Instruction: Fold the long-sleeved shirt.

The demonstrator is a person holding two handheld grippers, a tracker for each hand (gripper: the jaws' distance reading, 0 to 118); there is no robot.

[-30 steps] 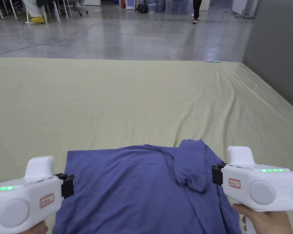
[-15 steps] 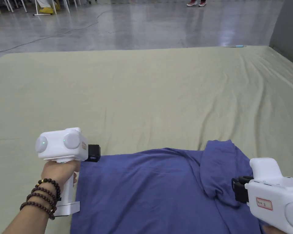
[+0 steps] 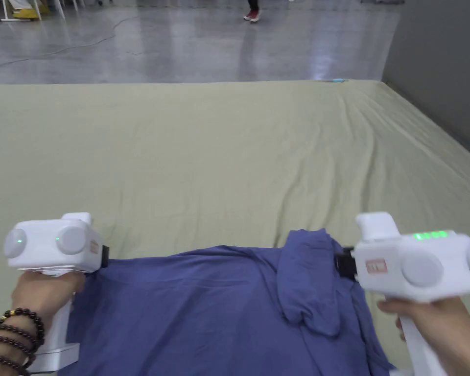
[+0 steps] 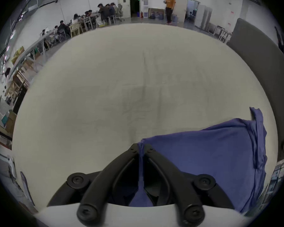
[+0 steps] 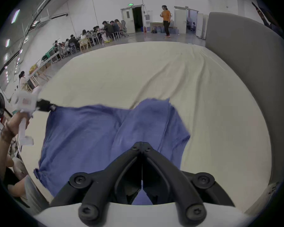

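Your left hand-held gripper [image 3: 103, 256] is clamped on the far left corner of the blue long-sleeved shirt [image 3: 204, 313]; in the left gripper view both jaws press a pinch of its cloth [image 4: 141, 150]. The shirt lies on the near part of the olive-covered bed [image 3: 219, 156], its long axis running left to right between your hands, its far edge facing away from you. It is mostly smooth, with a sleeve [image 3: 305, 279] folded over its right side. Your right hand-held gripper [image 3: 338, 264] sits at that right edge, jaws shut, a sliver of blue cloth showing between them.
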